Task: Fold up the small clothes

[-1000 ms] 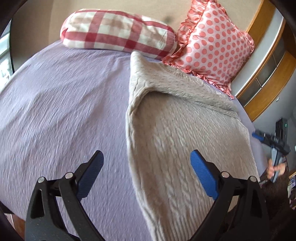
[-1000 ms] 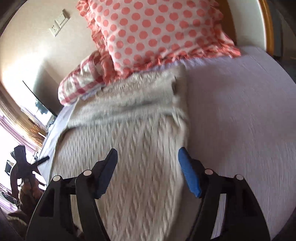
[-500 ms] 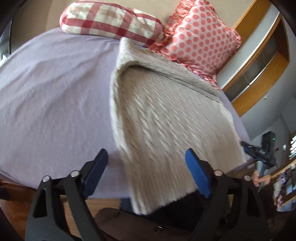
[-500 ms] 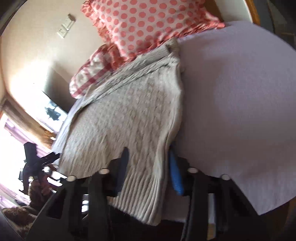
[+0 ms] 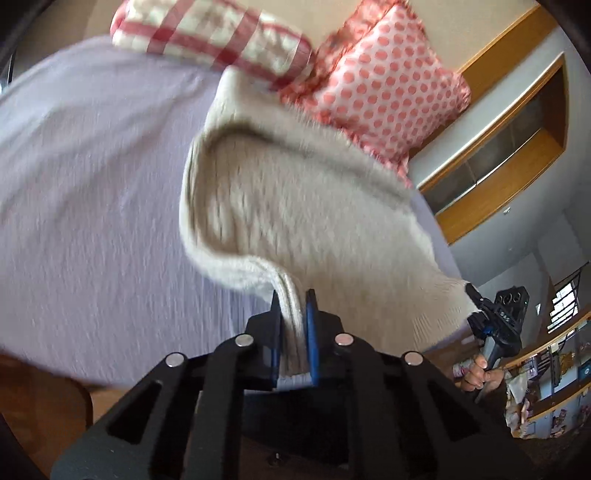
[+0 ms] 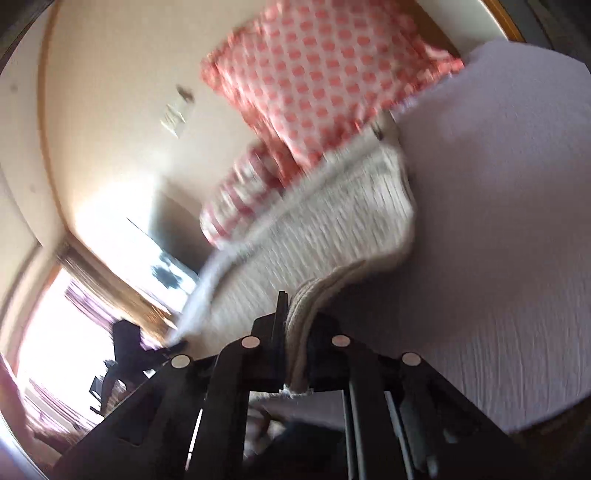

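Observation:
A beige cable-knit sweater (image 5: 295,206) lies on the lilac bed (image 5: 92,206), its top end by the pillows. My left gripper (image 5: 293,299) is shut on the sweater's ribbed hem at its left corner and lifts it off the bed. My right gripper (image 6: 295,299) is shut on the hem of the sweater (image 6: 314,229) at the other corner, also raised. The right gripper also shows in the left wrist view (image 5: 491,325), holding the far hem corner. Both views are blurred by motion.
A red-and-white checked pillow (image 5: 210,33) and a pink polka-dot pillow (image 5: 380,81) lean at the head of the bed. Wooden window frames (image 5: 509,122) are on the right. The bed's near edge and wooden floor (image 5: 40,387) are below my left gripper.
Both grippers have closed on the sweater's hem corners and lifted them. A second ago both were open above the flat sweater; the right one was closing half a second ago.

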Motion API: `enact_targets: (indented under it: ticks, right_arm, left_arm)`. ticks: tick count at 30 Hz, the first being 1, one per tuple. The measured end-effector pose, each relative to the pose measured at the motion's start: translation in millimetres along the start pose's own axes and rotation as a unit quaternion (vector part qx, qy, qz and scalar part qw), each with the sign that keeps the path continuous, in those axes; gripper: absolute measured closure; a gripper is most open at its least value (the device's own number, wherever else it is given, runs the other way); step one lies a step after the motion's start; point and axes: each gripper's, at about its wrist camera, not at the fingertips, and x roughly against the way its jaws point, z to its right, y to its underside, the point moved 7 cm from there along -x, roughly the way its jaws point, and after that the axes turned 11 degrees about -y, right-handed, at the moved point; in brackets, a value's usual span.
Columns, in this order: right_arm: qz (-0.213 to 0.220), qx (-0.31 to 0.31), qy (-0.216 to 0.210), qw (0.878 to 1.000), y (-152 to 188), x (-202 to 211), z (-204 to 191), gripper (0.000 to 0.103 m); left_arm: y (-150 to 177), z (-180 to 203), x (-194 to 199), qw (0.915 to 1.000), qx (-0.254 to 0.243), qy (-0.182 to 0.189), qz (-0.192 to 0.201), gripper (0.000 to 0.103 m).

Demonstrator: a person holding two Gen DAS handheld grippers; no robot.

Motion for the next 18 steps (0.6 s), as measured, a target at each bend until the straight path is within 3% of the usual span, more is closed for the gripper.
enact_targets:
  ticks: [5,10,14,18]
  right_arm:
    - [0.076,0.006,-0.036,0.996,-82.0,-18.1,-15.9,0.095]
    - [0.113,-0.016,-0.008,0.993,-170.2,-72.3,11.8,0.095]
    - [0.104,-0.038,0.075,0.991,-226.5,-135.6,69.1,0.095]
    - [0.078,-0.075,0.154,0.982,-237.6,-180.2,127.2,0.095]
  left_arm:
    - [-91.4,9.6,3.3,0.9973,-0.005,-0.011,0.073,0.092]
    - [-194.6,12.5,-41.5,0.9933,0.002,-0.061,0.098,0.092]
    - [-256.4,-1.9,-113.0,0.9909,0.021,-0.11,0.075,0.093]
    - [-272.5,-24.8,-179.8,0.986,0.034,-0.161,0.025,0.092]
